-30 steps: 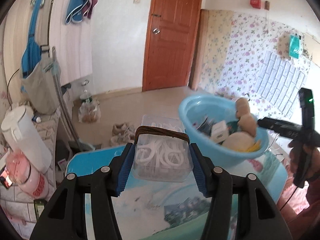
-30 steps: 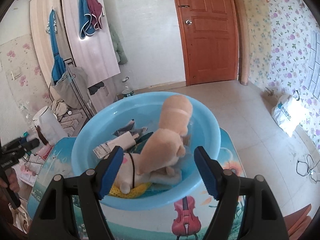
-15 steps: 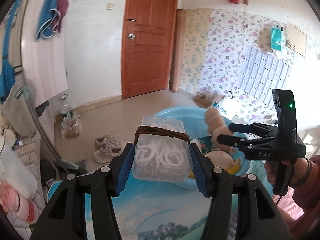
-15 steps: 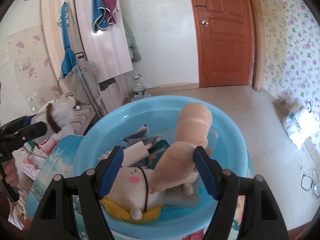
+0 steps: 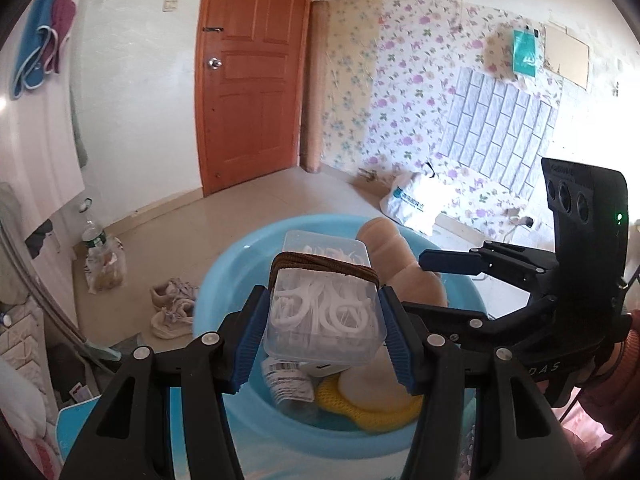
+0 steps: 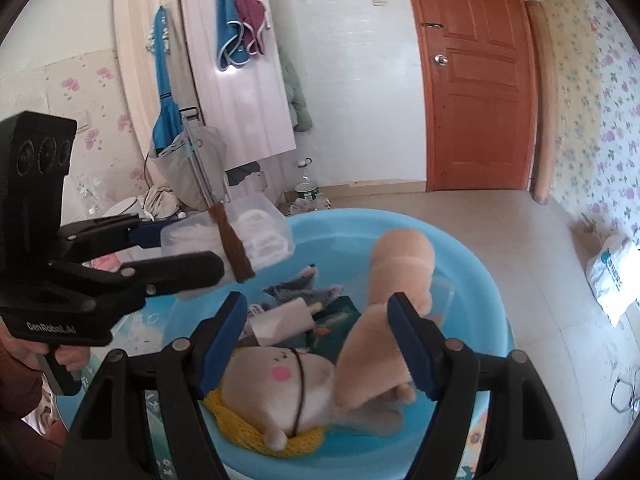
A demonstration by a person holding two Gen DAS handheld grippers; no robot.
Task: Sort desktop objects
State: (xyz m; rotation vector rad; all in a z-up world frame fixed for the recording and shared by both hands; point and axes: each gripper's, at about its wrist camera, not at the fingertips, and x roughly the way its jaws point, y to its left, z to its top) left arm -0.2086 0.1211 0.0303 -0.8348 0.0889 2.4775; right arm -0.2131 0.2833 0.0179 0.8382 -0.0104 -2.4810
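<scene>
The left gripper (image 5: 322,334) has its blue-padded fingers (image 5: 248,344) pinching a clear rectangular plastic box of white floss picks (image 5: 324,320), one pad on each long side, with a brown elastic band (image 5: 324,270) wrapped across the box. The box is held in the air above the round light-blue plastic basin (image 5: 224,280), clear of the contents below it. The right wrist view confirms this: the box (image 6: 256,236) sits over the basin's left rim (image 6: 320,220). The right gripper (image 6: 316,346) has its fingers (image 6: 222,344) spread; they hover just above the basin and close on nothing. Between and beneath them lies a beige plush toy with a pink cheek spot and a thin black cord (image 6: 280,376), resting on a yellow knitted piece (image 6: 236,420). A tan plush limb (image 6: 400,264) rises behind it. Also in the basin are a cream-coloured cylindrical item (image 6: 280,320), a dark green packet (image 6: 336,320) and a grey scrap of fabric (image 6: 304,288). The basin stands on a desk with a printed picture surface (image 6: 476,436). A hand (image 6: 60,356) grips the left tool's handle.
</scene>
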